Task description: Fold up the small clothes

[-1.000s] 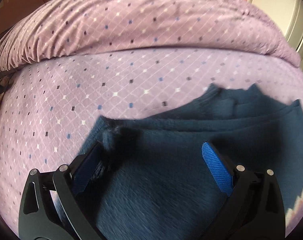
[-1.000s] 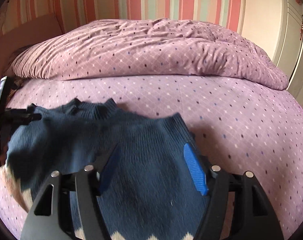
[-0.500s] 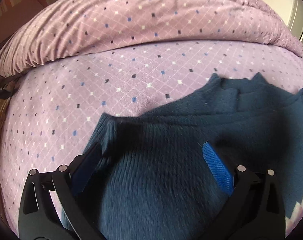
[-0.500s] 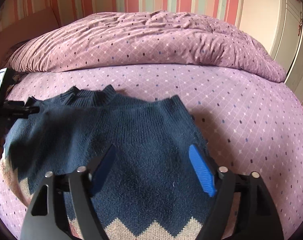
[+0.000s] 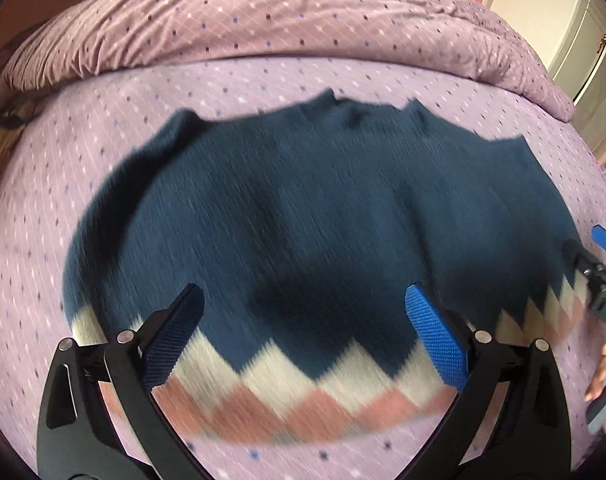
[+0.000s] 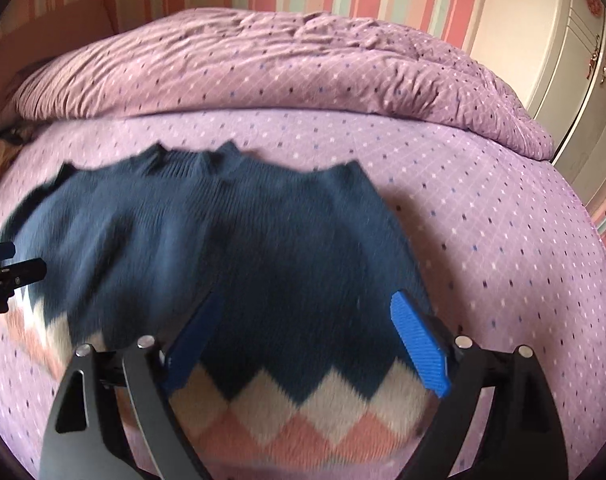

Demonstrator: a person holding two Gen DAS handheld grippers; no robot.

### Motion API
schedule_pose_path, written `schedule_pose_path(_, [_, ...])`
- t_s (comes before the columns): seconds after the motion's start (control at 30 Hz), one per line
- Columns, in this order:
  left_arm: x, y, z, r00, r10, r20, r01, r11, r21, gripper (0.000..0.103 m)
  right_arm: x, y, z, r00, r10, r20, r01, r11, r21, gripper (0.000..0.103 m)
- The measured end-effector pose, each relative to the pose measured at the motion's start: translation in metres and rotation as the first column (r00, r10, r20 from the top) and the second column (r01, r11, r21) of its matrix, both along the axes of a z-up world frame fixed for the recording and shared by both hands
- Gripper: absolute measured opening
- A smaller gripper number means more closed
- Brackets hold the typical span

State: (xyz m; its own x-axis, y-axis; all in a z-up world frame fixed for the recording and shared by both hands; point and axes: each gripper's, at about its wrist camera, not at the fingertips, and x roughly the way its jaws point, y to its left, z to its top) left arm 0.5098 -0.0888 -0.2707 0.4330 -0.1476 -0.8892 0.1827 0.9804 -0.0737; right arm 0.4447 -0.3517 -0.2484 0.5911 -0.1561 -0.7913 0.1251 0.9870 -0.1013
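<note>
A dark blue sweater (image 5: 303,216) lies spread out on the purple dotted bed sheet (image 5: 83,128). Its bottom edge has white and pink zigzags. The left gripper (image 5: 303,344) is wide apart above that edge, and the right gripper (image 5: 599,276) peeks in at the side.

The sweater (image 5: 303,208) lies spread on the bed (image 5: 263,76), collar toward the duvet (image 5: 287,16) behind it.

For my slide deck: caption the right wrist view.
Open right tool above navy sweater spread flat on lilac bed.
</note>
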Motion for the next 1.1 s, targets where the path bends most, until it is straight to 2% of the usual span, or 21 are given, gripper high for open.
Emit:
schedule_pose_path(0.17, [-0.016, -0.003, 0.008, 1.000, 0.011, -0.001, -0.011, 1.000, 0.008, 0.100, -0.022, 0.004, 0.001, 1.000, 0.000, -0.019, 0.000, 1.000, 0.009, 0.089])
schedule_pose_path(0.3, [-0.024, -0.006, 0.014, 1.000, 0.017, 0.017, -0.018, 0.999, 0.035, 0.100, -0.037, -0.002, 0.003, 0.998, -0.054, -0.030, 0.054, 0.999, -0.004, 0.088])
schedule_pose_path(0.5, [-0.033, -0.018, 0.014, 1.000, -0.003, 0.027, 0.001, 0.998, 0.058, 0.100, -0.051, -0.029, 0.002, 0.991, -0.124, -0.041, 0.127, 0.990, 0.066, 0.089])
schedule_pose_path(0.8, [-0.032, -0.038, -0.009, 1.000, 0.009, -0.002, -0.009, 0.998, 0.067, 0.100, -0.058, -0.060, -0.015, 0.979, -0.192, -0.064, 0.196, 0.978, 0.070, 0.089])
schedule_pose_path(1.1, [-0.027, -0.043, -0.026, 1.000, 0.019, -0.019, -0.018, 0.998, 0.063, 0.100, -0.063, -0.071, -0.025, 0.974, -0.215, -0.071, 0.220, 0.972, 0.084, 0.089])
